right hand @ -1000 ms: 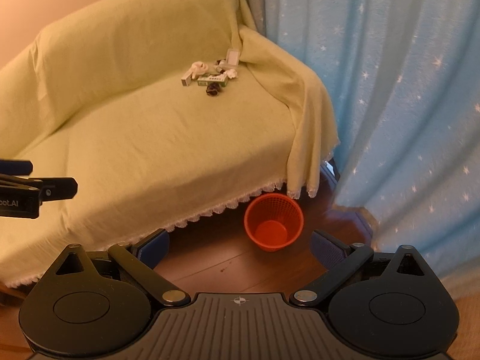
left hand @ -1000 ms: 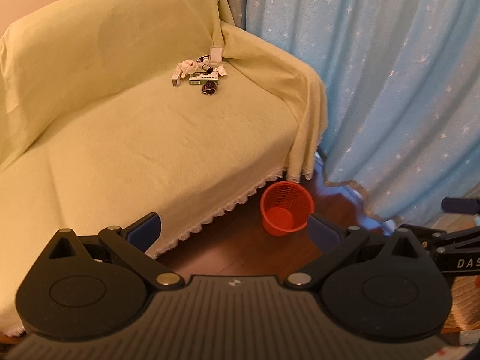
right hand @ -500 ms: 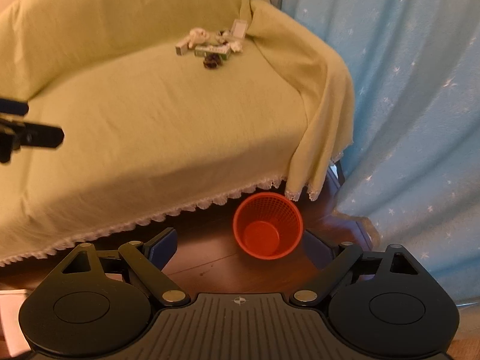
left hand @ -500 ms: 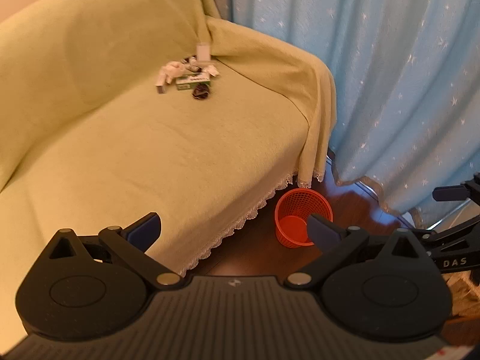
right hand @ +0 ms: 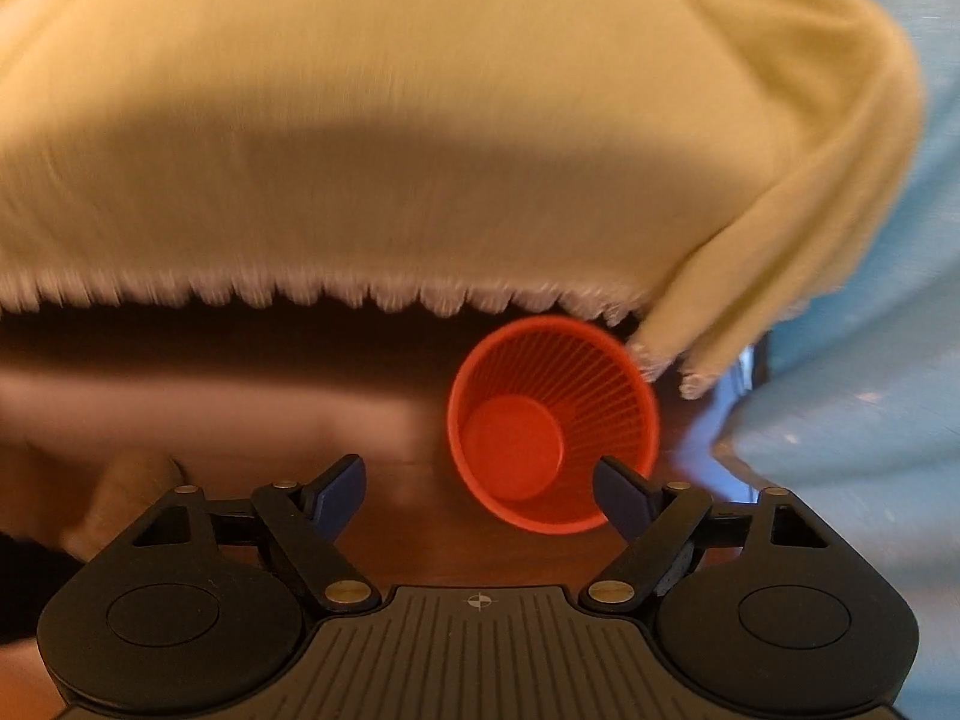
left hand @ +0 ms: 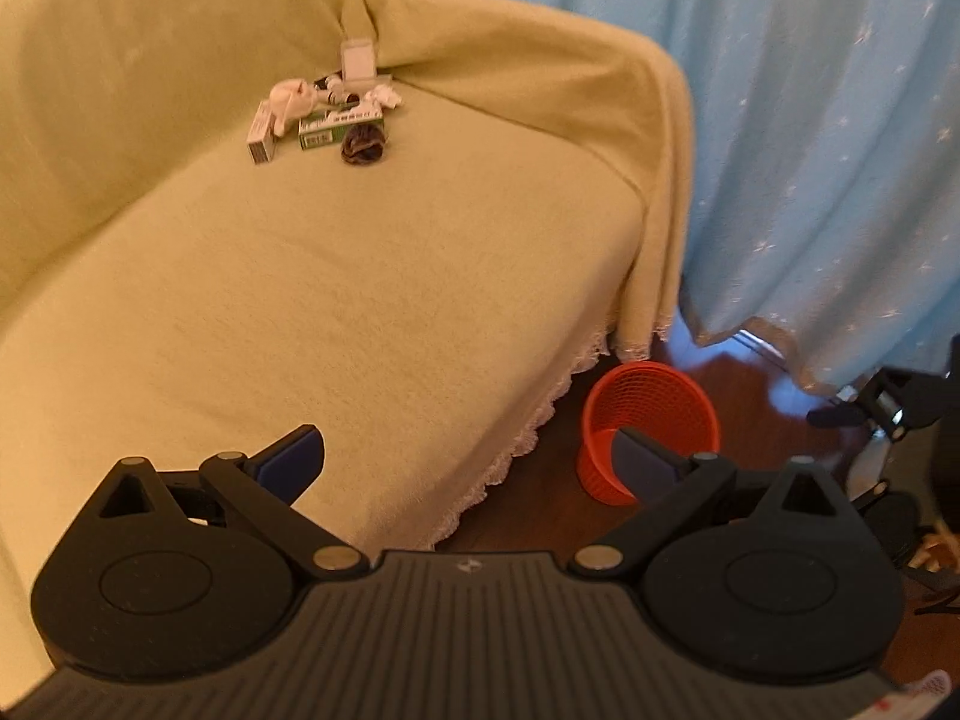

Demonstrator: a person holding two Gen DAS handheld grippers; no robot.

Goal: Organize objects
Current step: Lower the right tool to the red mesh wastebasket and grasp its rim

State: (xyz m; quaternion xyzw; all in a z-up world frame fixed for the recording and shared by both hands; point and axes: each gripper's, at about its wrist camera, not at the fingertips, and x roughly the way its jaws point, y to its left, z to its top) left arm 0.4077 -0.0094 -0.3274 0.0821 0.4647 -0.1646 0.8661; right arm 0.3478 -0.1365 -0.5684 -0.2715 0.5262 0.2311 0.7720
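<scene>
Left wrist view: a sofa (left hand: 360,300) under a yellow-green throw fills the frame from 9 to 1 o'clock. At 11 o'clock, near the armrest, lies a small heap (left hand: 327,114): a white box, a green box, a dark bundle, a white lump and a pale card leaning on the backrest; smaller bits are too small to make out. A blue curtain (left hand: 810,150) hangs at 2 o'clock. The red basket (left hand: 651,420) stands upright on the dark floor at 4 o'clock, just beside the throw's lace hem; the right finger hides its lower edge. At 3 o'clock black gear is cut off by the frame. The left gripper (left hand: 468,462) has its jaws wide apart and empty, over the seat edge.

Right wrist view: blurred. The sofa (right hand: 420,120) spans the top, the heap cut off at 12 o'clock. The basket (right hand: 552,426) sits at centre, looked into from above, empty, its rim under the hanging throw corner. The curtain (right hand: 870,420) is at 3 o'clock. The right gripper (right hand: 480,495) has just been closing, yet its jaws are apart with nothing between them; its right finger overlaps the basket's rim, contact unclear.
</scene>
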